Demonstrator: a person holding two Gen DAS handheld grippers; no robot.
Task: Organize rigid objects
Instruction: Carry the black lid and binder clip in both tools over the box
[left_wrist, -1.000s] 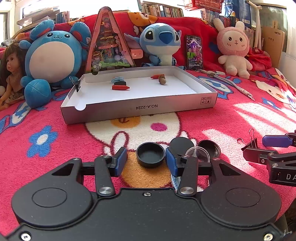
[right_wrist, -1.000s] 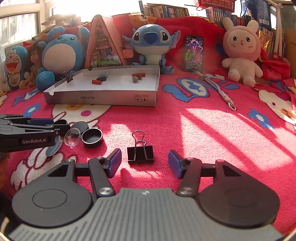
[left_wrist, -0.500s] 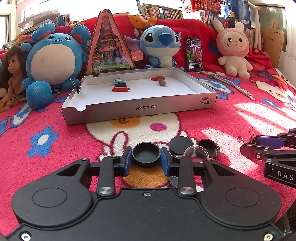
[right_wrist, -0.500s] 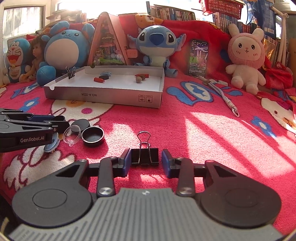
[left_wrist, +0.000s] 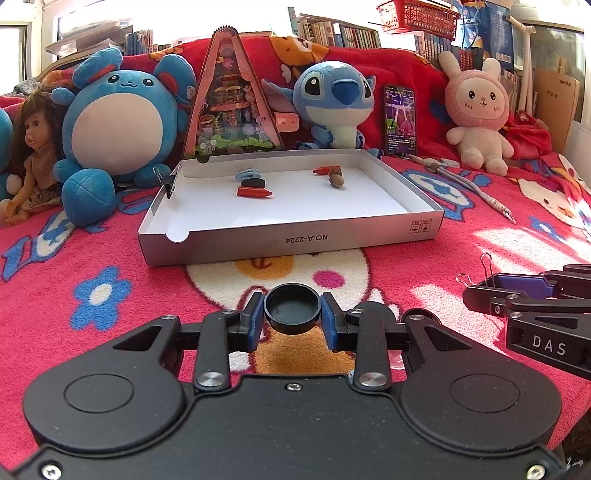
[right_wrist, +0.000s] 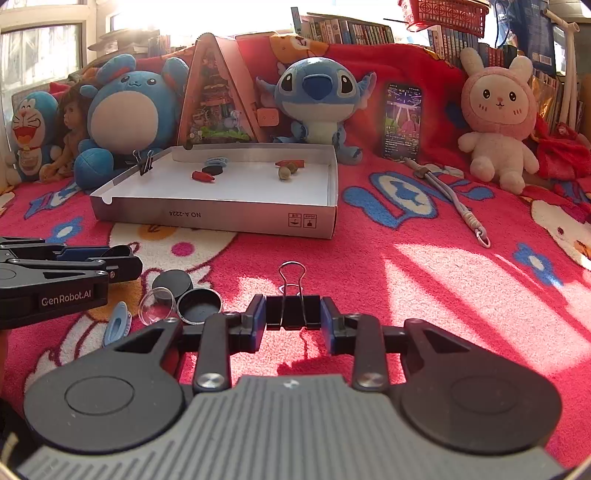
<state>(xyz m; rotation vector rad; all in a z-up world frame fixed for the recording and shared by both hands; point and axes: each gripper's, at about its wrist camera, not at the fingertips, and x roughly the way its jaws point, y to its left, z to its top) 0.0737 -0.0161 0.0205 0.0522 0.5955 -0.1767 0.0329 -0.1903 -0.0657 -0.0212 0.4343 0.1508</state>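
Left tool (left_wrist: 291, 323) clenches a black cap (left_wrist: 291, 308), right tool (right_wrist: 293, 322) a binder clip (right_wrist: 293, 312), both low over the blanket (right_wrist: 406, 280); the round cap might squirt free before the tray (left_wrist: 295, 238)

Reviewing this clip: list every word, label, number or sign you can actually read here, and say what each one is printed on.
"NO.A-2224": upside down on the near wall of the white box.
"GenRobot.AI": side of the left gripper.
"DAS": side of the right gripper; the rest is cut off.
Two small handling symbols on the box's near wall: too small to read.
Book spines and phone screen: blurred, unreadable.
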